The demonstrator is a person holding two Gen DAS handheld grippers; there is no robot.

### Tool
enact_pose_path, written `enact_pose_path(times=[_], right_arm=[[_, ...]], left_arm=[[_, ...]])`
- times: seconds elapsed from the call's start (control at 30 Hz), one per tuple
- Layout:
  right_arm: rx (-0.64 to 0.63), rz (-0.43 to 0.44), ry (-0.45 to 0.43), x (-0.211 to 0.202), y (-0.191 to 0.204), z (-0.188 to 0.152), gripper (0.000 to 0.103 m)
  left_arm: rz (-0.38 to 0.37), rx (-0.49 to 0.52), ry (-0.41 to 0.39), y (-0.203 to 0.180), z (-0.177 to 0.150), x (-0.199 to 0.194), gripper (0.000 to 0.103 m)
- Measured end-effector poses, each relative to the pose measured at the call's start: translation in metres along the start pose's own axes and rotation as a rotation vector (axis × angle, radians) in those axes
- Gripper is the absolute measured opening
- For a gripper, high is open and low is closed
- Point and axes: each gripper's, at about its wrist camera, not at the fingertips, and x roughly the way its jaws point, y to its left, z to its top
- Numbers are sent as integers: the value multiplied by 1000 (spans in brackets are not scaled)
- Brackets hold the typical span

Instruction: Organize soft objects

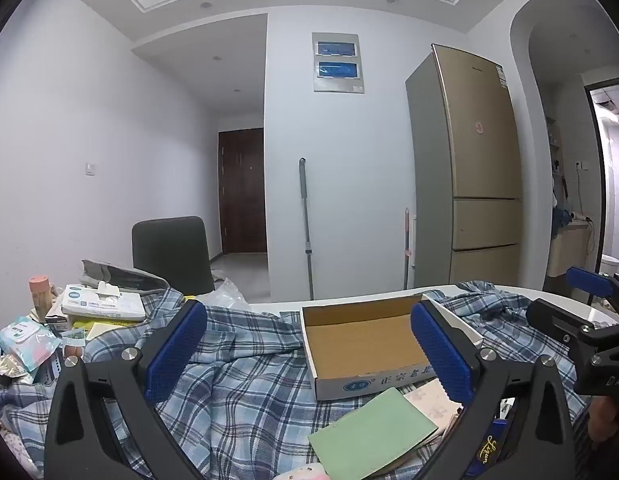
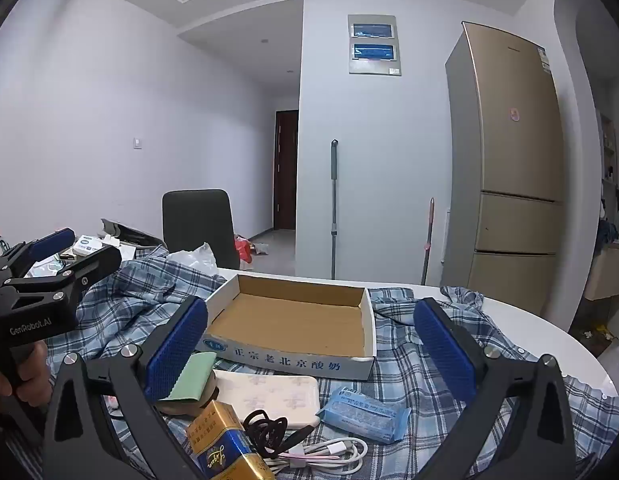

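Left wrist view: the left gripper (image 1: 309,356) hovers above the plaid shirt (image 1: 237,364) spread over the desk (image 1: 589,308), fingers spread, holding nothing. The cardboard box (image 1: 373,380) sits on the shirt and is empty. A green pad (image 1: 373,436) lies just in front of the box. Tissue packs (image 1: 101,300) and a wet-wipe pouch (image 1: 25,344) lie at the far left, outside the box.

Right wrist view: the right gripper (image 2: 311,348) has its fingers spread and empty. A blue tissue packet (image 2: 365,414), a pale cloth pad (image 2: 269,398), cables (image 2: 309,452) and a cigarette carton (image 2: 225,448) lie near the box, none inside.

Judgement: sorting has not visibly begun; every soft item remains to be placed.
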Motion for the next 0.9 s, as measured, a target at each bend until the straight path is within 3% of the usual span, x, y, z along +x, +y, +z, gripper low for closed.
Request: enact_pose_path(times=[0.9], right_arm=[[-11, 4, -11, -3, 2, 1, 103]], left_arm=[[-7, 19, -20, 0, 2, -4, 103]])
